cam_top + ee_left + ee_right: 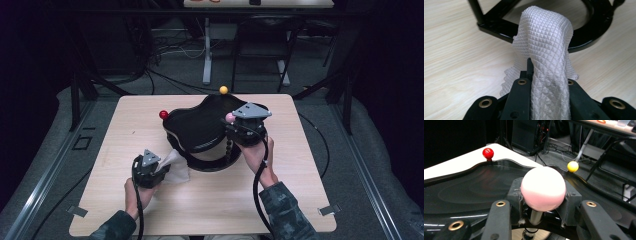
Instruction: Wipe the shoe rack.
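High view: left gripper (159,169) sat at lower left of centre on the table (300,200), with a white cloth (176,167) running from its jaws toward the right, the free end lying on the wood just beside the black ring base (212,165) of the stand. Right gripper (239,131) sat right of centre, at the near right edge of the black tray (195,127). Tray was raised on the stand, roughly three-lobed, with a red ball (163,114) at its upper left corner and a yellow ball (223,90) at the top.

Left gripper view: jaws were pressed together on the cloth (546,50). Cloth rose from between the jaws at bottom centre, arched up and folded over at upper centre of frame; one scalloped edge hung to the left of the jaws. Weave was a diamond pattern. Black stand frame (584,37) lay behind the cloth across the top of frame; whether cloth touched it could not be told.

Right gripper view: jaws were pinching a pink ball (543,188), centred between the two grey pads (515,195), which pressed on its left and right sides. Ball sat on a metal post at the tray rim. Red ball (488,153) stood at upper left, yellow ball (572,166) at upper right, both well apart from the jaws.
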Action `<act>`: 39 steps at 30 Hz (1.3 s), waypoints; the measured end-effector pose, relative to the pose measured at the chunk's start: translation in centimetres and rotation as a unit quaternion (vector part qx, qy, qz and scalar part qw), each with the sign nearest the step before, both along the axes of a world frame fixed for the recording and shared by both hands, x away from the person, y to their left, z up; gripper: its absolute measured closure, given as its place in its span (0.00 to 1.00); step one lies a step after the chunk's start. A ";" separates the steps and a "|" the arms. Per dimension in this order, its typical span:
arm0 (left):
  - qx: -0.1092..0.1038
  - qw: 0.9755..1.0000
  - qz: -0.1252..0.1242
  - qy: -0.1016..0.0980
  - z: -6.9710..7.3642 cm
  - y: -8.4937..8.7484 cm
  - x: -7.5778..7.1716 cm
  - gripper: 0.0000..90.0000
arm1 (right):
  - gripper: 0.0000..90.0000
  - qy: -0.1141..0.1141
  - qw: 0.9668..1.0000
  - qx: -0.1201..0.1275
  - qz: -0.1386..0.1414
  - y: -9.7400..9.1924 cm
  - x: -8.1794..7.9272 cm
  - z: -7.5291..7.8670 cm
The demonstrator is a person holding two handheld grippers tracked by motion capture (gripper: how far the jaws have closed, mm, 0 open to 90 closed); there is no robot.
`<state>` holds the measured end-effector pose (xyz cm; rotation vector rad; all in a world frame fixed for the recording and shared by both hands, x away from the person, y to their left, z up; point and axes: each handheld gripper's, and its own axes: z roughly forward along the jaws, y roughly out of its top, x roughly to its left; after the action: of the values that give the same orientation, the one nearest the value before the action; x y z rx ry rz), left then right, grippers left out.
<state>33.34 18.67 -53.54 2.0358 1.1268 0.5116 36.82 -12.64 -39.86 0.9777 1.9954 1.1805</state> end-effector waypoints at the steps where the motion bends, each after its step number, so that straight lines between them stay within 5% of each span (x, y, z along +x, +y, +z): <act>1: -0.002 1.000 0.006 0.000 0.0 0.3 0.1 0.94 | 0.67 0.000 1.000 0.004 0.004 -0.1 0.0 0.0; 9: -0.007 0.999 0.043 0.001 0.0 2.1 0.8 0.94 | 0.67 0.012 0.998 0.013 0.054 -1.2 0.1 0.1; 18: -0.004 0.999 0.046 0.007 -0.3 2.0 1.5 0.93 | 0.66 0.049 0.993 0.021 0.108 -3.7 -0.4 0.6; 23: -0.005 0.998 0.054 0.013 -0.6 1.5 2.6 0.93 | 0.51 0.045 0.998 0.025 0.048 -2.9 -1.1 0.4; 28: -0.015 0.998 0.068 0.008 -0.6 1.0 4.0 0.93 | 0.65 0.017 1.000 0.013 0.021 -2.2 -1.5 0.0; 31: -0.015 0.997 0.070 0.003 -0.5 0.7 4.5 0.93 | 0.67 0.002 1.000 0.010 0.022 -2.2 -1.6 -0.2; 39: -0.011 0.996 0.089 0.008 -1.1 0.7 6.0 0.93 | 0.67 0.003 0.999 0.001 0.040 -2.6 -1.4 -0.1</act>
<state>39.34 19.39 -54.69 1.9346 1.3250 0.5677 35.38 -15.24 -40.01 0.9110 2.0563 1.2231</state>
